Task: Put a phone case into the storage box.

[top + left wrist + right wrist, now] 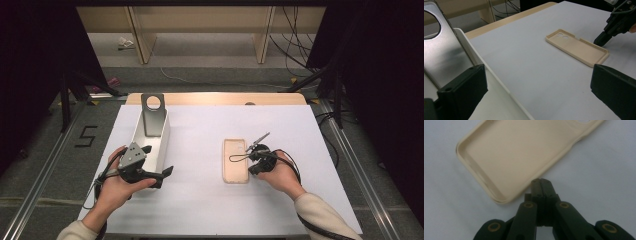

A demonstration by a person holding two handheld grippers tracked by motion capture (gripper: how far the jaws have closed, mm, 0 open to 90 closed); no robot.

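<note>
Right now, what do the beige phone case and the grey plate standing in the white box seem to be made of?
The case looks like soft matte plastic or silicone: even beige colour, no glare, rounded moulded rim. The plate looks like brushed metal, perhaps aluminium: silvery grey with a soft streaked sheen and a cleanly cut round hole. The box seems to be smooth white plastic, though the look leaves that open.

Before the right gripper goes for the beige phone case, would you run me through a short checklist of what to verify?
1. Phone case lies flat on the table, open side up: ok.
2. Right gripper open enough to take the case's edge: not ok, jaws are shut together.
3. Right gripper close to the case: ok, its tips sit beside the long edge, apart from it.
4. Left gripper clear of the case: ok, open, near the white tray.
5. Silver phone leaning in the tray, out of the way: ok.
</note>
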